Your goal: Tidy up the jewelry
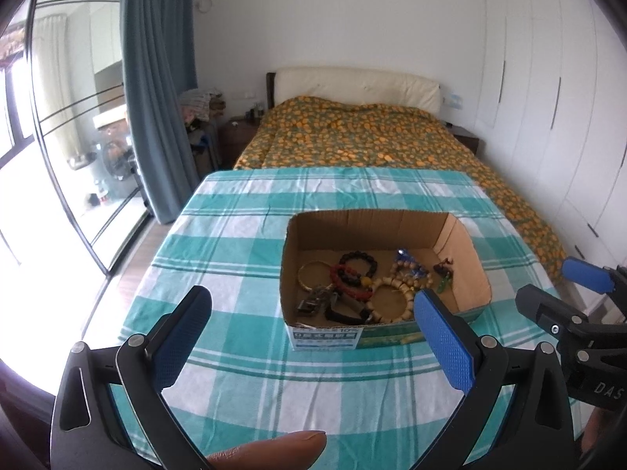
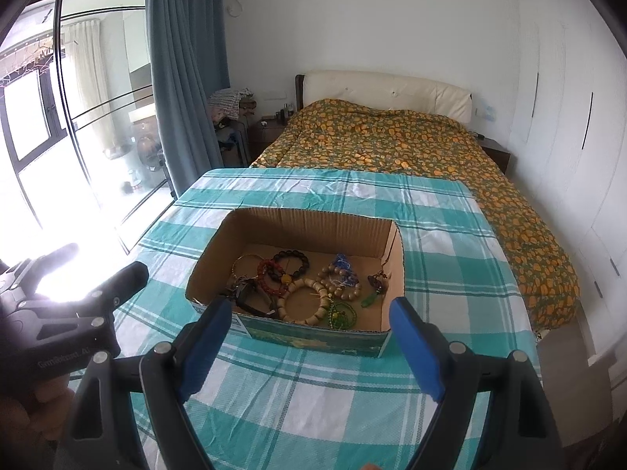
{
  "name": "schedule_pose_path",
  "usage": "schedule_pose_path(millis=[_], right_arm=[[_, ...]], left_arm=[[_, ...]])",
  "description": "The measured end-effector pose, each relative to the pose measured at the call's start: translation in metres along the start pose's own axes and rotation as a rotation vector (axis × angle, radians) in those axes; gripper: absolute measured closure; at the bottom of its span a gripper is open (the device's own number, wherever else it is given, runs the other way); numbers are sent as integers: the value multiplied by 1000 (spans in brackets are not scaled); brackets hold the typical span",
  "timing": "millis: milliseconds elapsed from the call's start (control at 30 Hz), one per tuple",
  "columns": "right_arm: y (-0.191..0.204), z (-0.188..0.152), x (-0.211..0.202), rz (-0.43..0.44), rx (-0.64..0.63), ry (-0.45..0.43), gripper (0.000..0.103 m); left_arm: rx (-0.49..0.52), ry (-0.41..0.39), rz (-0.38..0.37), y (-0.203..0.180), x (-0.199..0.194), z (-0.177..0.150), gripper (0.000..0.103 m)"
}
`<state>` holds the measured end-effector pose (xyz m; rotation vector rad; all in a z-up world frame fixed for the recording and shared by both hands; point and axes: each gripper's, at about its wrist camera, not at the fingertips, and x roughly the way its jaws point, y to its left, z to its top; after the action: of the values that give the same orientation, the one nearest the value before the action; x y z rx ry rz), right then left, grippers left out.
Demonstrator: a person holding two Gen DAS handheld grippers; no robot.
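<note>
Two wrist views of a bedroom scene. A table draped in a teal-and-white checked cloth carries an open cardboard box, which stands near the middle of the cloth with its printed wall facing the cameras. All the jewelry lies loose on the box floor: a thin gold bangle at the left, a dark beaded bracelet behind it, a red beaded bracelet overlapping both, and a cream beaded bracelet toward the front; blue beaded pieces and a small green pendant lie to the right, while a dark clump of items at the front left is too tangled to identify. The right wrist view also shows a green cord bracelet just inside the front wall. The left claw hovers above the cloth in front of the box — its blue-padded fingers spread wide, gripping nothing. The right claw is likewise wide open and empty, held before the box's front wall; it appears at the right edge of the left wrist view. Beyond the table stands a bed with an orange-patterned cover, flanked by a blue curtain and white wardrobes.
</note>
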<state>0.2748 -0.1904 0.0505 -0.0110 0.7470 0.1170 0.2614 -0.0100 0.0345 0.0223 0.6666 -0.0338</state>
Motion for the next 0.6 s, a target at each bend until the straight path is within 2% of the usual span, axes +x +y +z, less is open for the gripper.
schedule_pose_path(millis=[600], right_arm=[[7, 2, -10, 7, -22, -16, 19]], left_arm=[[-5, 2, 11, 4, -2, 0, 0]])
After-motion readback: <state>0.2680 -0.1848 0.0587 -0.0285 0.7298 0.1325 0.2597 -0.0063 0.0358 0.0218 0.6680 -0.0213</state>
